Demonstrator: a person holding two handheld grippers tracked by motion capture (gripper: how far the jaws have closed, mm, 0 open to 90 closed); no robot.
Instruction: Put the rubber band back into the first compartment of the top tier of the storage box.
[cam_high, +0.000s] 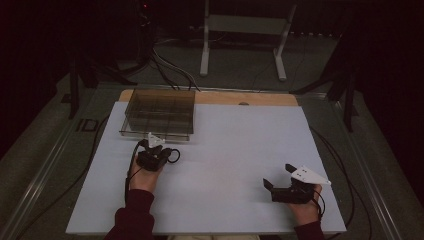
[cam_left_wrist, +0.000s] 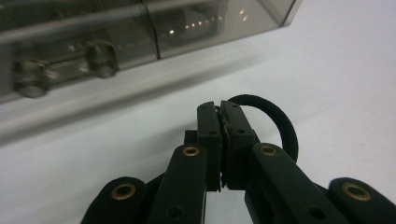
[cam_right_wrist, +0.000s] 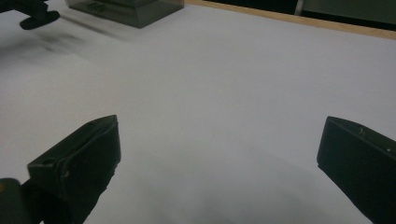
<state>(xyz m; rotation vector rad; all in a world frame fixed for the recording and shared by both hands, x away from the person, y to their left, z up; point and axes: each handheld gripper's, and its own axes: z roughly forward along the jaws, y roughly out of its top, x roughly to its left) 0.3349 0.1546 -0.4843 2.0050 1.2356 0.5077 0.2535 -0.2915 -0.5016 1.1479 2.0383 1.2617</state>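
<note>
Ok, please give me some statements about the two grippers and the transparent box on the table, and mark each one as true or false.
1. The left gripper has its jaws closed together. True.
2. The right gripper is clamped on a small block. False: its jaws stand wide apart, with bare white table surface between them.
3. The smoky transparent plastic box sits at the far left part of the table, just beyond the left gripper. True.
4. The transparent box lies between the two grippers. False: it is ahead of the left gripper, and the right gripper rests far off at the near right.
5. A black cable loop curves beside the left gripper's jaws. True.
</note>
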